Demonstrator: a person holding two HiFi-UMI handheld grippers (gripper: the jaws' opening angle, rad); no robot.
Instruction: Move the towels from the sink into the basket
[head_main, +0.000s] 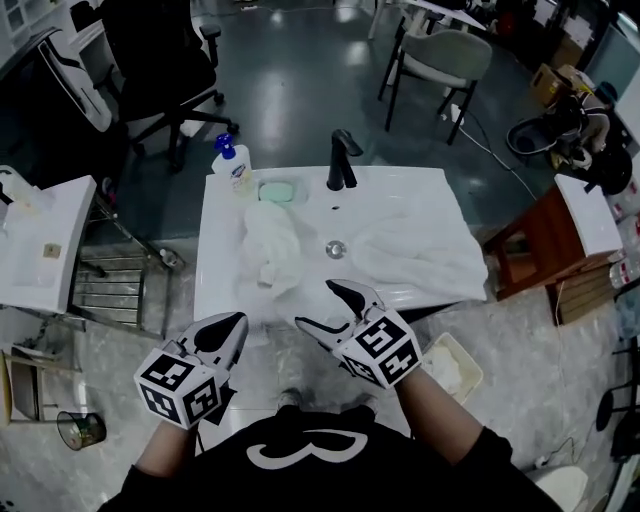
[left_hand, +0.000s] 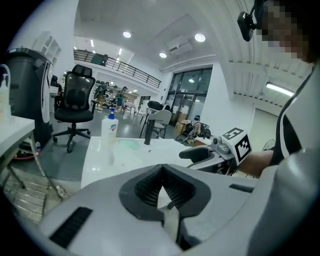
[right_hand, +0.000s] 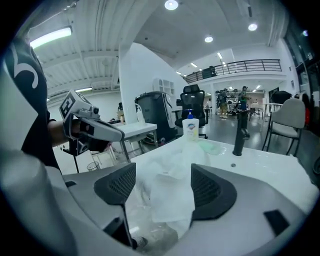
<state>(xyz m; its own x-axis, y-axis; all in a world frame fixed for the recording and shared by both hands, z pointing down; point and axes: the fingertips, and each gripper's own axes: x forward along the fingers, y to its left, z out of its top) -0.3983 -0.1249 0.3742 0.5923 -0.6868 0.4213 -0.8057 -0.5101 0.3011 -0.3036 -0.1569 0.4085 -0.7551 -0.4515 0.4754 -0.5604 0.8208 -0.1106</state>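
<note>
Two white towels lie in the white sink (head_main: 225, 290): a crumpled towel (head_main: 268, 250) on its left side and a flat spread towel (head_main: 420, 258) on its right side. My right gripper (head_main: 335, 308) hangs open over the sink's front rim, between the two, and touches neither. In the right gripper view the crumpled towel (right_hand: 165, 192) shows beyond the open right gripper (right_hand: 162, 175). My left gripper (head_main: 225, 335) is shut and empty, just in front of the sink's left front corner; its pads (left_hand: 150, 187) meet. A pale basket (head_main: 452, 368) stands on the floor at the right.
At the sink's back edge stand a black faucet (head_main: 342, 160), a soap bottle (head_main: 231, 163) and a green soap dish (head_main: 280, 190). A white side table (head_main: 45, 250) is at the left, a wooden stool (head_main: 545, 245) at the right, and office chairs (head_main: 160, 60) are behind.
</note>
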